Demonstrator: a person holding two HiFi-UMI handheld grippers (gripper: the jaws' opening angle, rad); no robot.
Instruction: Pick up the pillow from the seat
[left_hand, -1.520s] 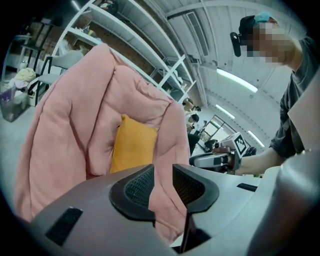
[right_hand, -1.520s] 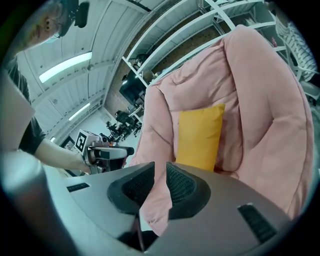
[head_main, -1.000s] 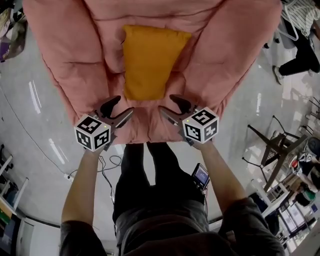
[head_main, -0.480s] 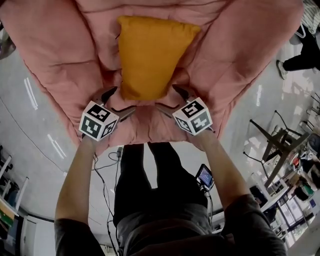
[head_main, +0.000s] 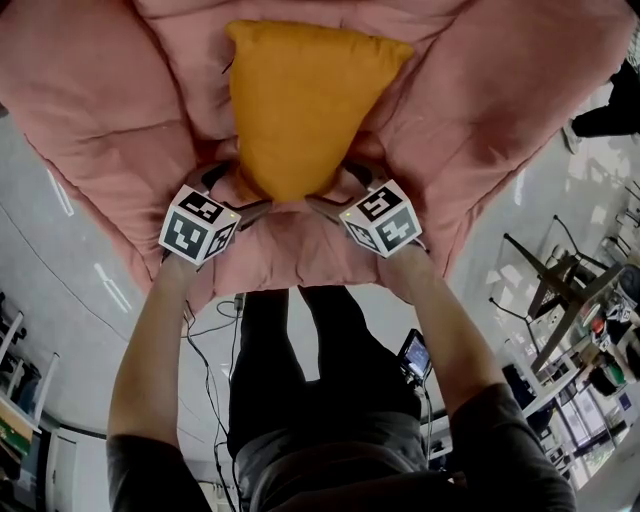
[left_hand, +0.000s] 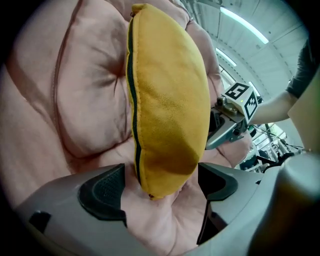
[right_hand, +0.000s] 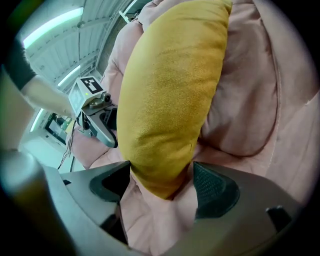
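Observation:
A mustard-yellow pillow leans upright against the back of a pink padded seat. My left gripper is at its lower left corner and my right gripper at its lower right corner. In the left gripper view the pillow has its bottom corner between the left gripper's open jaws, with a gap at the left pad. In the right gripper view the pillow dips between the right gripper's jaws, which are also open. Both pairs of jaws have just been opening.
The pink seat cushion bulges around the pillow on all sides. Below the seat are the person's legs and cables on the shiny floor. A metal-framed stand is at the right, and another person's foot at the upper right.
Both grippers have dropped towards the seat and closed in on the pillow's lower corners. Their jaws now stand wider and straddle those corners.

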